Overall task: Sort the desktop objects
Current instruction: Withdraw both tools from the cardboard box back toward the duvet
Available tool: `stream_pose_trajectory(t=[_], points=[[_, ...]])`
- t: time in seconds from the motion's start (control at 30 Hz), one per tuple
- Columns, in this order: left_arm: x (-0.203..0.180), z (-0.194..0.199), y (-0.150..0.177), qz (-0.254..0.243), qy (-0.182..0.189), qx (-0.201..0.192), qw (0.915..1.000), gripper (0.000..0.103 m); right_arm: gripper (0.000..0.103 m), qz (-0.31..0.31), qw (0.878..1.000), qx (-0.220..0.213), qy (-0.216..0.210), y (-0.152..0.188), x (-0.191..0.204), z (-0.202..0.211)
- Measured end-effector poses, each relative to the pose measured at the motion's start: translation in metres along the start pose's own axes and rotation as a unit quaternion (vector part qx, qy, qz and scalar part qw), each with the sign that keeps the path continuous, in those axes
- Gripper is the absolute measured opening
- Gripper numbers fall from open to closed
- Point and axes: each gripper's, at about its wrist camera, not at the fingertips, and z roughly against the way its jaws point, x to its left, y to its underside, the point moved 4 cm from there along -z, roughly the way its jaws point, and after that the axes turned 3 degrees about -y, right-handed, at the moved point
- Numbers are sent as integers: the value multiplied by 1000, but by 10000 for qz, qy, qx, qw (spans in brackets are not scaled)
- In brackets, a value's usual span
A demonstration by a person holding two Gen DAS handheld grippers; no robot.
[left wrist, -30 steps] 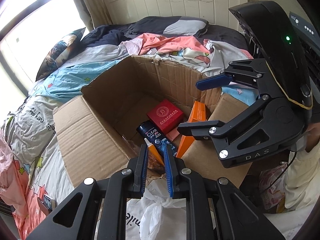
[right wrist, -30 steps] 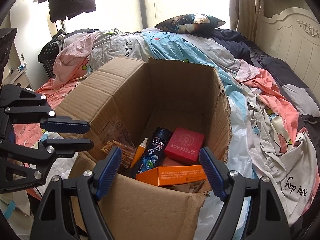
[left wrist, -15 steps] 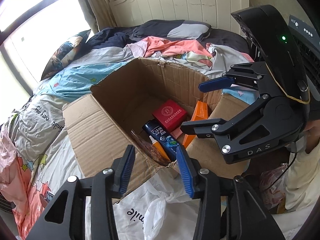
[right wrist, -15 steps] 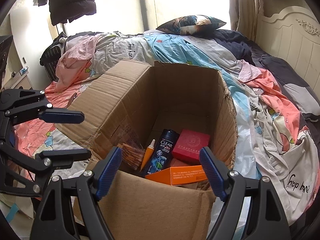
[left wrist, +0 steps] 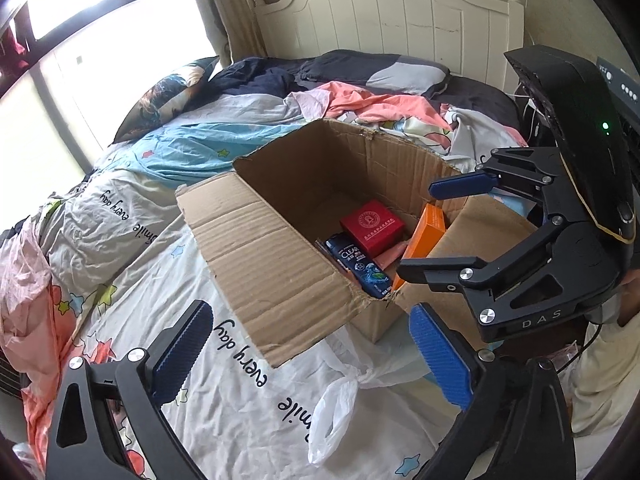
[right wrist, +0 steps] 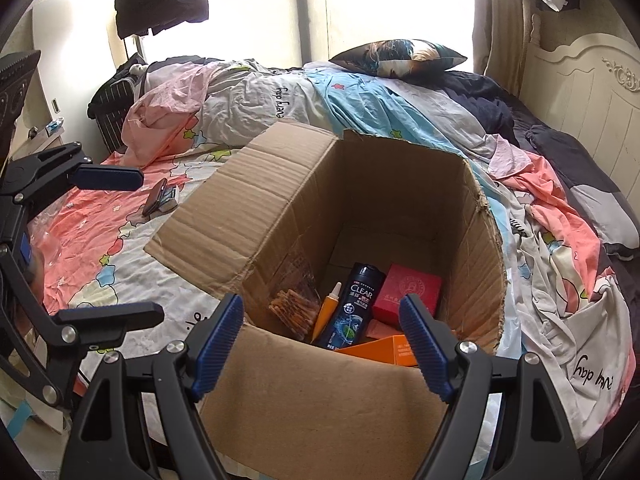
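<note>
Hovering over cardboard box [right wrist: 360,216] on bed [left wrist: 120,220]: left gripper [left wrist: 308,356] spread wide, empty; right gripper [right wrist: 320,340] spread wide, empty. Shampoo bottle [right wrist: 352,304], red box [right wrist: 412,288], orange carton [left wrist: 428,232], orange tube [right wrist: 328,312], stick bundle [right wrist: 292,308] lying inside box. Phone [right wrist: 158,200] and plastic bag [left wrist: 336,404] lying outside on soft, rumpled quilt. Unclear whether packing or unpacking; either way, keeping fingers clear of flaps. Cluttered bedroom, bright window.

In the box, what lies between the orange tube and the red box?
The dark CLEAR bottle lies between the orange tube and the red box, in the right wrist view.
</note>
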Motion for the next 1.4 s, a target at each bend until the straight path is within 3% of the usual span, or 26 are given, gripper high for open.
stream_pose_trajectory(t=[0.4,1.4], points=[[50,6,41,426,-286,180,9985,103,77,364,9993,60,-82,-10,49,-12],[161,9,152,1374,-513,471,9881,103,79,1121,9920,356,-449,-34,162,-80]])
